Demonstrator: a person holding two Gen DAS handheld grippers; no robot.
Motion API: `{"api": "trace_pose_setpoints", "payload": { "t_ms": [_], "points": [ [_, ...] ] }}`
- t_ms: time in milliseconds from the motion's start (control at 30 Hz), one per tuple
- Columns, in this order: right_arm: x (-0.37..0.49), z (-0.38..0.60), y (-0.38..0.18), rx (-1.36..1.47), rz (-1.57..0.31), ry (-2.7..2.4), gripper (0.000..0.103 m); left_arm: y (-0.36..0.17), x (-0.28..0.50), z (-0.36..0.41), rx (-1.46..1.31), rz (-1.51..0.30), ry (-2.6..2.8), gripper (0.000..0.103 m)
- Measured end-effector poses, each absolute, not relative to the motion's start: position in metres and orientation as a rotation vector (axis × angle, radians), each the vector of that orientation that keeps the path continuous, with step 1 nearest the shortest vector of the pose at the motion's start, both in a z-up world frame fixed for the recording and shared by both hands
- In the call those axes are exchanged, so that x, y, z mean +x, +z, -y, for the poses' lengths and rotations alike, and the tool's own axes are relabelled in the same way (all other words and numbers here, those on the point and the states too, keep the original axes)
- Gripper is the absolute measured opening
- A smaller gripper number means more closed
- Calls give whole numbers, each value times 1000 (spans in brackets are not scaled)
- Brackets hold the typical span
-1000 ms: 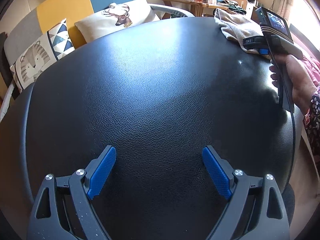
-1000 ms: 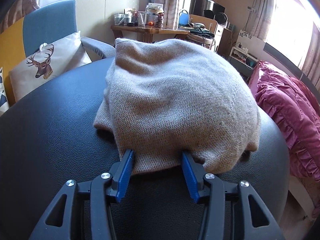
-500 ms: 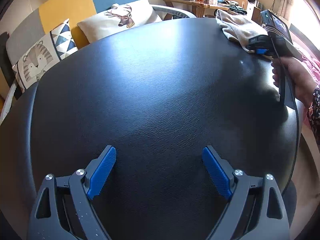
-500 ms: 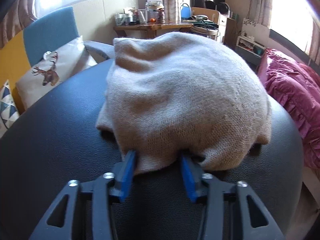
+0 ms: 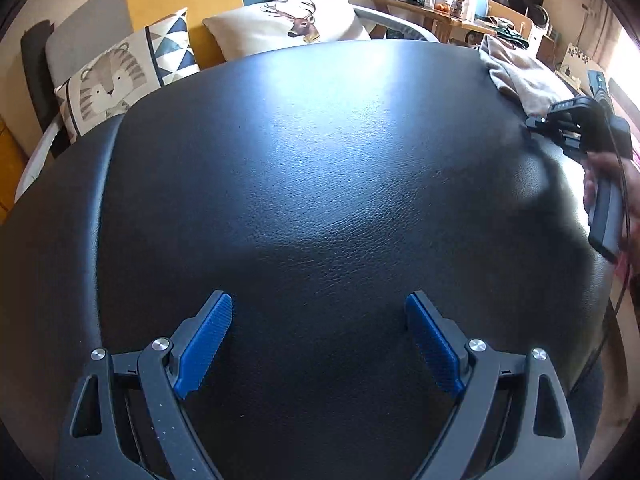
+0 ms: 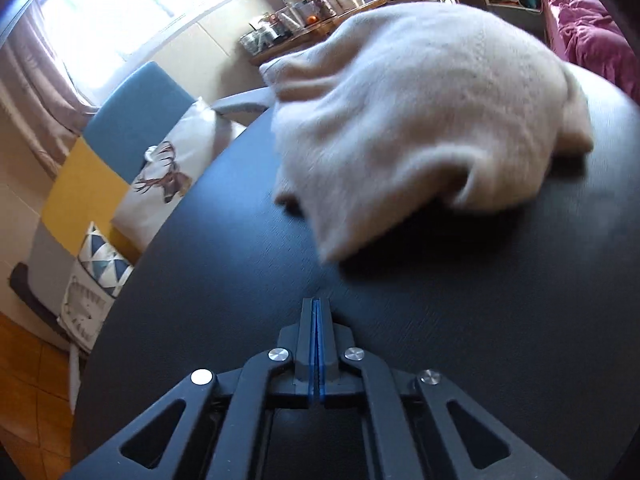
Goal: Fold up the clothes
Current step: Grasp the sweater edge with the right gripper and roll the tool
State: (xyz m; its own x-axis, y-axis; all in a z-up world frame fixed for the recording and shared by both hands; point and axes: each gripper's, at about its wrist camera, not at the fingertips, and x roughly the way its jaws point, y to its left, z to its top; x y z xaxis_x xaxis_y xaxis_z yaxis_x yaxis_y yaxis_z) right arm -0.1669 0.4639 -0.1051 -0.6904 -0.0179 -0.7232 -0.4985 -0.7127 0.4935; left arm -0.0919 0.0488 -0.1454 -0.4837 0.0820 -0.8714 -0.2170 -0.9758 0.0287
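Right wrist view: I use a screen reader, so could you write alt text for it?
The right claw is shut with nothing between its blue pads, just short of a folded beige sweater lying on a black leather surface. A deer-print cushion sits beyond the surface's far edge. The image is tilted and blurred.

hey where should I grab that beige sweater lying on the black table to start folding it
Take the loose flap of the beige sweater that points toward the right tongs. It sticks out from the bulk over the black table, so shallow open fingers coming from the near side could pinch it. The tongs are shut now, short of the cloth.
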Motion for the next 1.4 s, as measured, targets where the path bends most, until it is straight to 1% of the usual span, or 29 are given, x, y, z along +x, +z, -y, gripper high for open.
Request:
{"api": "trace_pose_setpoints", "payload": {
  "t_ms": [33, 100, 167, 200, 233, 300, 367, 500, 567, 600, 667, 700, 733, 767, 800, 833, 1033, 1167, 1267, 1400],
  "points": [
    [-165, -458, -105, -1057, -1018, 2454, 0, -145, -90, -47, -1490, -208, 2559, 91],
    [-156, -458, -97, -946, -1045, 2458, 3, -145, -87, -42, -1485, -218, 2565, 91],
    [-149, -469, -91, -852, -1097, 2434, 27, -144, -84, -38, -1478, -218, 2573, 91],
    [-145, -475, -89, -807, -1124, 2419, 35, -144, -84, -38, -1475, -220, 2573, 91],
    [-147, -483, -89, -805, -1158, 2395, 35, -144, -83, -38, -1472, -223, 2573, 91],
    [-153, -498, -92, -820, -1228, 2344, 40, -143, -82, -39, -1466, -228, 2574, 91],
    [-161, -513, -98, -820, -1295, 2299, 40, -141, -81, -40, -1455, -241, 2573, 91],
    [-172, -530, -93, -700, -1305, 2269, 40, -138, -79, -43, -1424, -284, 2573, 91],
    [-177, -539, -99, -677, -1361, 2229, 40, -138, -78, -43, -1410, -293, 2572, 91],
    [-178, -541, -102, -664, -1376, 2209, 38, -138, -78, -42, -1407, -286, 2573, 91],
    [-182, -543, -102, -664, -1363, 2201, 36, -139, -79, -41, -1401, -271, 2573, 91],
    [-187, -542, -101, -704, -1326, 2221, 28, -139, -79, -40, -1398, -264, 2573, 91],
    [-191, -541, -102, -743, -1307, 2239, 16, -140, -79, -40, -1395, -257, 2573, 91],
    [-191, -540, -104, -743, -1342, 2245, 15, -140, -79, -39, -1392, -249, 2573, 91],
    [-190, -541, -106, -730, -1393, 2246, 10, -141, -79, -39, -1389, -242, 2574, 91],
    [-188, -541, -108, -721, -1434, 2247, 9, -141, -79, -38, -1386, -244, 2572, 91],
    [-173, -510, -83, -715, -1440, 2371, 8, -143, -81, -29, -1405, -244, 2559, 91],
    [-162, -470, -71, -785, -1464, 2460, 8, -141, -76, -23, -1425, -232, 2555, 91],
    [-158, -431, -74, -862, -1506, 2510, 8, -139, -72, -15, -1429, -212, 2567, 91],
    [-143, -380, -83, -972, -1500, 2570, 8, -134, -68, -5, -1429, -175, 2582, 91]
  ]
}}
